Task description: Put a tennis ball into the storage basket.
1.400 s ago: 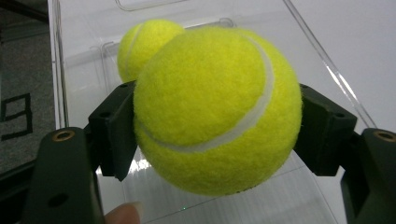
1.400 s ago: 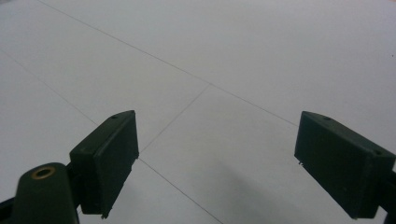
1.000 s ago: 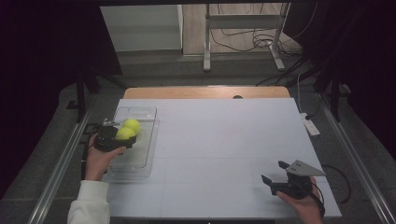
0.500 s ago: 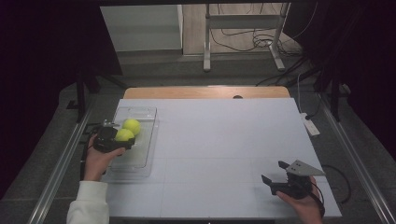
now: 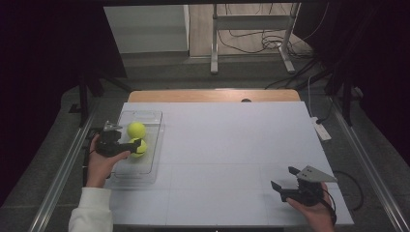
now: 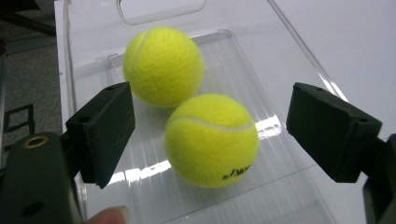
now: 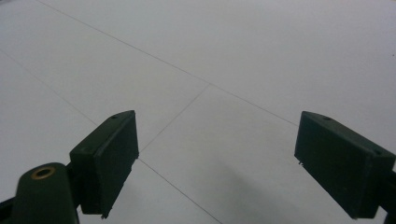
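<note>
in the high view the left gripper (image 5: 133, 145) covers part of the near ball (image 5: 139, 147), so the gap between jaw and ball is hard to judge there. the clear tray (image 5: 145, 169) is faint against the white table (image 5: 232, 145), its walls showing mostly as glints. in the left gripper view the tray's far end and right wall are cut off by the frame, and a fingertip pokes in at the bottom edge.

the near ball (image 6: 211, 140) carries small black printing low on its side; it is too small and tilted to read. the far ball (image 6: 162, 65) shows a pale seam and no writing.

both balls lie inside the tray at the table's left side, just beside each other, the far one (image 5: 136, 129) farther from the person; whether they touch i cannot tell.

the left hand (image 5: 99, 162) comes in from the bottom left, sleeve white, holding the left gripper (image 6: 210, 130) over the tray and pointing across it. its jaws have just been opening; they now stand apart on either side of the near ball, pads clear of it, the ball resting on the tray floor.

the right hand (image 5: 312, 208) rests near the table's front right corner, well apart from the tray. the right gripper (image 5: 285, 179) points left over bare table, jaws wide with nothing between them (image 7: 215, 158).
</note>
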